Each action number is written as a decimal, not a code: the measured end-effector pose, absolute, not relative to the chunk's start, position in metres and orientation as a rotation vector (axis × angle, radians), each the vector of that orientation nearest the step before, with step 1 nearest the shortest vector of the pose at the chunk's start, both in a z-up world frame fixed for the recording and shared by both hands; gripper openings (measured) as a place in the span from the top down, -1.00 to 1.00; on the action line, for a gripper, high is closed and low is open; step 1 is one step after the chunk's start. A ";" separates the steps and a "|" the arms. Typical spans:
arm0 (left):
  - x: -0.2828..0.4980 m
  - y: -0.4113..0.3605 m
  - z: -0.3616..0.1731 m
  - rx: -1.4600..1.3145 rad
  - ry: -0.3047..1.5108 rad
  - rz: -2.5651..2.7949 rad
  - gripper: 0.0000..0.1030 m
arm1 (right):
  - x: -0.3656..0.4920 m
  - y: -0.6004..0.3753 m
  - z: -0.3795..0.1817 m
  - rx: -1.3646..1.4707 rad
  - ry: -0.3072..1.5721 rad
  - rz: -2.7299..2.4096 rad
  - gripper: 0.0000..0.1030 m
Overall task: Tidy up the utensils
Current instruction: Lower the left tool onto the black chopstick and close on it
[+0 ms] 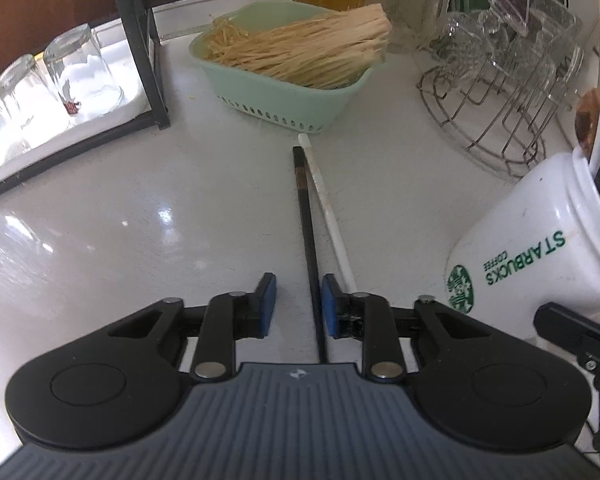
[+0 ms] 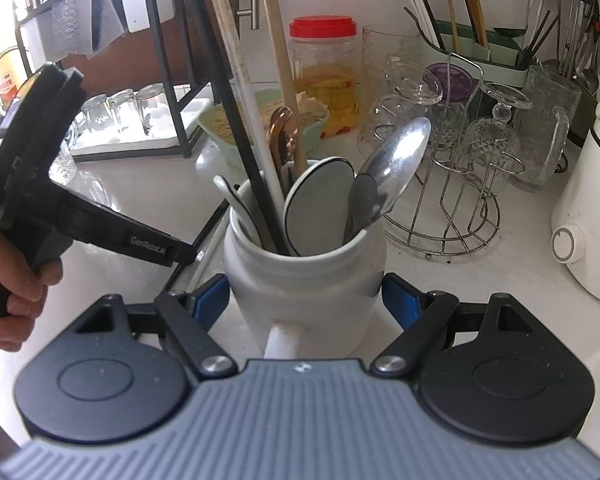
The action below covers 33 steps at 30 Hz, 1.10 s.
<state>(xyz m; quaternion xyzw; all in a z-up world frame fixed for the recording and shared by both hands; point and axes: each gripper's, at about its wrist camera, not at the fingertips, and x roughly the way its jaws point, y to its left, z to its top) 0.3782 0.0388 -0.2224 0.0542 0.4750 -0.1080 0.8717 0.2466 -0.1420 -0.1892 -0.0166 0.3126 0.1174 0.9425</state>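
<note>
Right gripper (image 2: 303, 300) clamps the white ceramic mug (image 2: 305, 280) at lower centre, steadying it, while left gripper (image 1: 298, 300) straddles, ungripped, the black chopstick (image 1: 307, 236) at centre.

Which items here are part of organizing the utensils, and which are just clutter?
In the job: black chopstick, white chopstick, white Starbucks mug of utensils, both hand-held grippers.
Lying about: green basket, wire glass rack, red-lidded jar, upturned glasses.
</note>
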 end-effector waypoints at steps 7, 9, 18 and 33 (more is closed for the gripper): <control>0.367 0.040 -0.223 0.110 1.009 -0.243 0.89 | 0.247 -0.140 -0.188 -0.028 0.649 0.220 -0.66; 0.363 0.043 -0.223 0.090 1.019 -0.247 0.89 | 0.247 -0.139 -0.188 -0.029 0.648 0.213 -0.66; 0.327 0.061 -0.222 0.056 1.057 -0.256 0.89 | 0.244 -0.135 -0.188 -0.012 0.651 0.169 -0.66; 0.301 0.090 -0.226 -0.009 1.109 -0.281 0.88 | 0.224 -0.125 -0.189 0.000 0.663 0.163 -0.66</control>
